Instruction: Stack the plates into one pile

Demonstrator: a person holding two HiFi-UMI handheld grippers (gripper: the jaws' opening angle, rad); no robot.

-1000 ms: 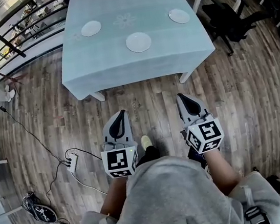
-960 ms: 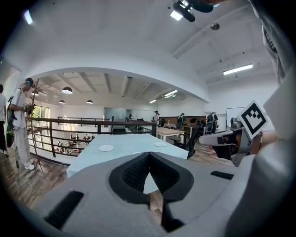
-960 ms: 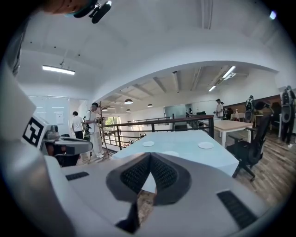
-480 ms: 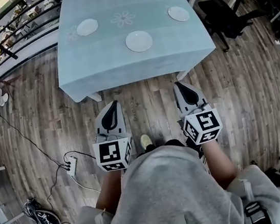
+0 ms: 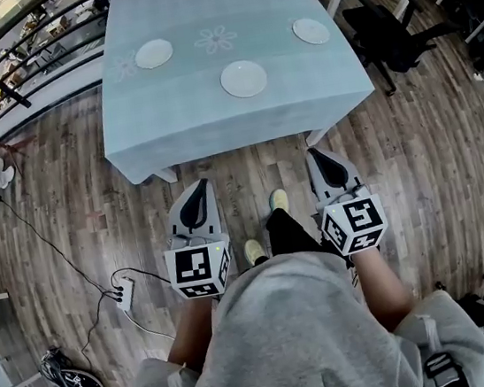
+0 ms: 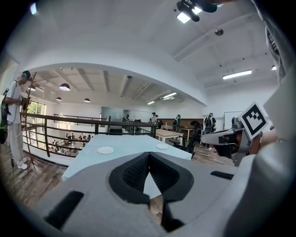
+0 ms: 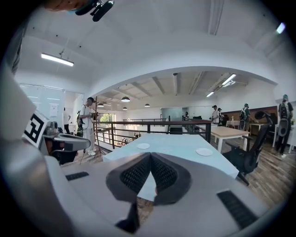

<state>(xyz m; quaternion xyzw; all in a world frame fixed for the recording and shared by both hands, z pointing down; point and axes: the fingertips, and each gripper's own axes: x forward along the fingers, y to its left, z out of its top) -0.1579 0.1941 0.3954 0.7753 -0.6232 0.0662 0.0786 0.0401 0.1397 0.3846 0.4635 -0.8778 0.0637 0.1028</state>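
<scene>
Left gripper view has our left tool [image 6: 149,159] with its jaws pressed together on nothing, and our right tool [image 7: 151,159] is closed and empty the same way. We judge that we carry them shut and nearly level in front of us because we stand short of the desk [image 5: 170,127], with nothing within reach to grasp. Beyond them three plates lie well apart on the cloth: the left plate [image 5: 154,54] near the left edge, the right plate [image 5: 310,31] near the right edge, the middle plate [image 5: 244,79] between them, closer to the near edge. No pile is begun.
</scene>
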